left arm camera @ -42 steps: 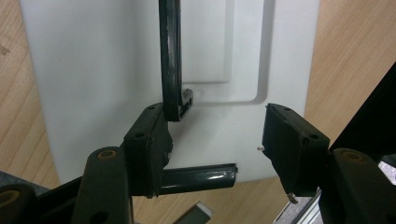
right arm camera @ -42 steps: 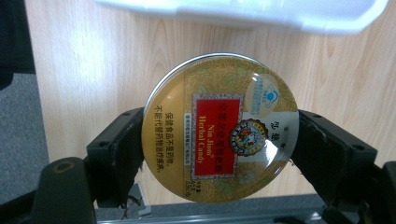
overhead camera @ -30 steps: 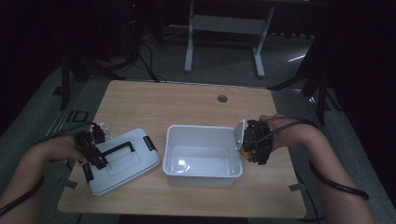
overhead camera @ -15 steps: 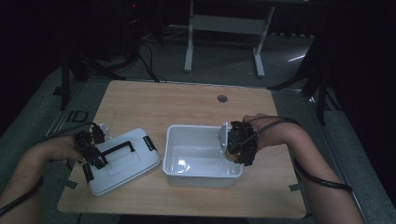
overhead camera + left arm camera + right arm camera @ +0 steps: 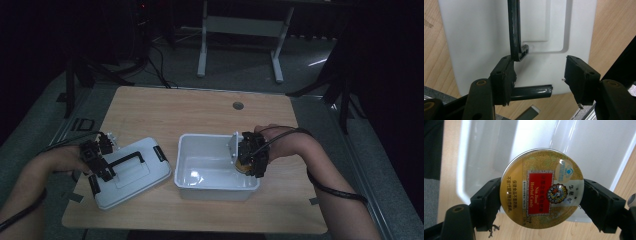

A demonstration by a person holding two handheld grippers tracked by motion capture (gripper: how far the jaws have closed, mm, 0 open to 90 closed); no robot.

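Wooden table (image 5: 200,115) bears white bin (image 5: 200,172); dark room.

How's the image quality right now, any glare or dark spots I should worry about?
High view: dim, surroundings nearly black, a small glint inside the white bin. Right gripper view: bright and sharp, glare spots on the candy tin, label readable. Left gripper view: well lit, white lid slightly washed out.

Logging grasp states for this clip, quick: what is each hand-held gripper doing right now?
Left hand-held gripper: open, over the white lid, holding nothing.
Right hand-held gripper: closed on the round candy tin, above the white bin.
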